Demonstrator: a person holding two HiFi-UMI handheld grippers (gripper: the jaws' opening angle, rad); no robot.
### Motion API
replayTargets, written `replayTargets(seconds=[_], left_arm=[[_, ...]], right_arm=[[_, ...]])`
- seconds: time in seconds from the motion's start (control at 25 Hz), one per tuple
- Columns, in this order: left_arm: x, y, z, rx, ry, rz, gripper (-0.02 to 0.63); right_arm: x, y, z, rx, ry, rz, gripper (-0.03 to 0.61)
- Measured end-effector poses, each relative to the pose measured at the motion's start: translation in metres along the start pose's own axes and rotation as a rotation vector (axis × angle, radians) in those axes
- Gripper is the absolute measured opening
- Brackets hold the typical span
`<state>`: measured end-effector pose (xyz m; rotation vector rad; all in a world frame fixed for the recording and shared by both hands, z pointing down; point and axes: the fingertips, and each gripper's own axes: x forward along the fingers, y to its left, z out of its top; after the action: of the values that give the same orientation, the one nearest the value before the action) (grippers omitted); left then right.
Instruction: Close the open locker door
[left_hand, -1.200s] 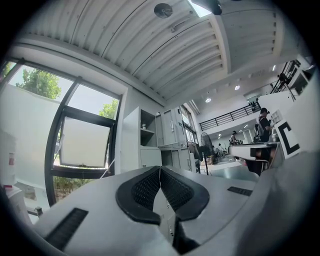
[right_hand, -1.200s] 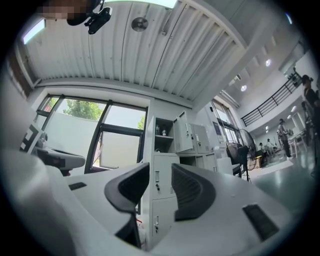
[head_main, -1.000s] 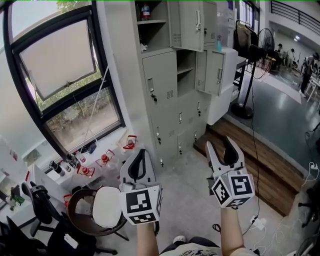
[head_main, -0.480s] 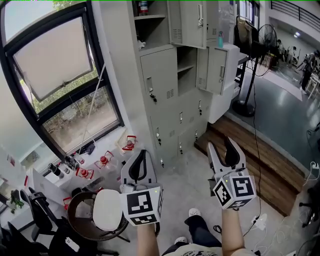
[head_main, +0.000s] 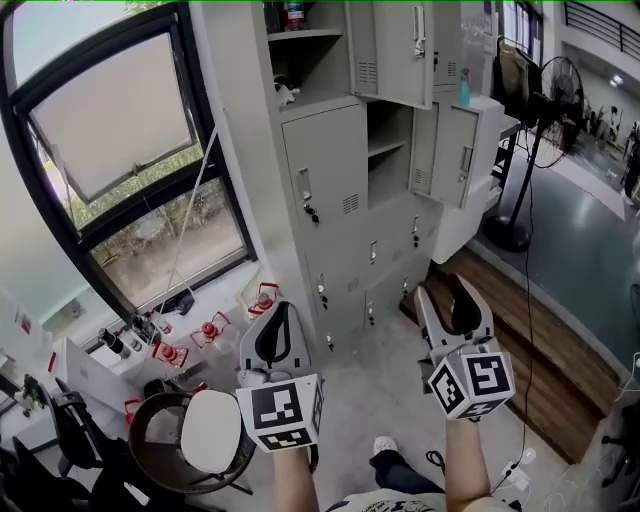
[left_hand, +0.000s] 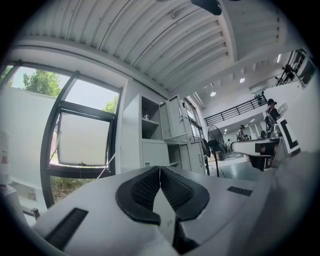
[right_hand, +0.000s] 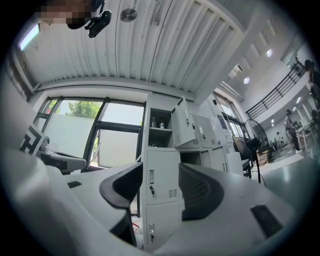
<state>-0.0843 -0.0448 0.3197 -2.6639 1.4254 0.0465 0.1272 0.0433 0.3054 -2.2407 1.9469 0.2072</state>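
Observation:
The grey locker cabinet (head_main: 345, 190) stands ahead of me in the head view. Its middle-right door (head_main: 455, 155) hangs open to the right, showing a shelf inside. An upper door (head_main: 400, 45) is also swung open beside an open top compartment. My left gripper (head_main: 279, 310) is held low in front, well short of the lockers, shut on nothing. My right gripper (head_main: 440, 290) is level with it and open, empty. In the right gripper view the closed left-column doors (right_hand: 161, 182) show between the open jaws. In the left gripper view the lockers (left_hand: 167, 135) stand beyond the shut gripper (left_hand: 160, 168).
A large dark-framed window (head_main: 120, 150) fills the left. Small red items (head_main: 210, 325) lie on the floor below it. A round stool with a white seat (head_main: 210, 428) is at lower left. A standing fan (head_main: 560, 95) and a wooden platform (head_main: 545, 350) are at right.
The view has shifted, the lockers now sitting a little further right and lower in the frame. A foot has stepped below. Both grippers keep their pose and state.

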Motion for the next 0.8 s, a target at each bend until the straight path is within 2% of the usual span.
replayTargets(seconds=[0.4, 0.8], left_arm=[[0.096, -0.032, 0.011, 0.015, -0.006, 0.06, 0.008], [0.158, -0.055, 0.001, 0.027, 0.007, 0.074, 0.008]], right_arm=[[0.085, -0.082, 0.011, 0.018, -0.036, 0.048, 0.224], [0.135, -0.126, -0.004, 0.04, -0.037, 0.076, 0.224]])
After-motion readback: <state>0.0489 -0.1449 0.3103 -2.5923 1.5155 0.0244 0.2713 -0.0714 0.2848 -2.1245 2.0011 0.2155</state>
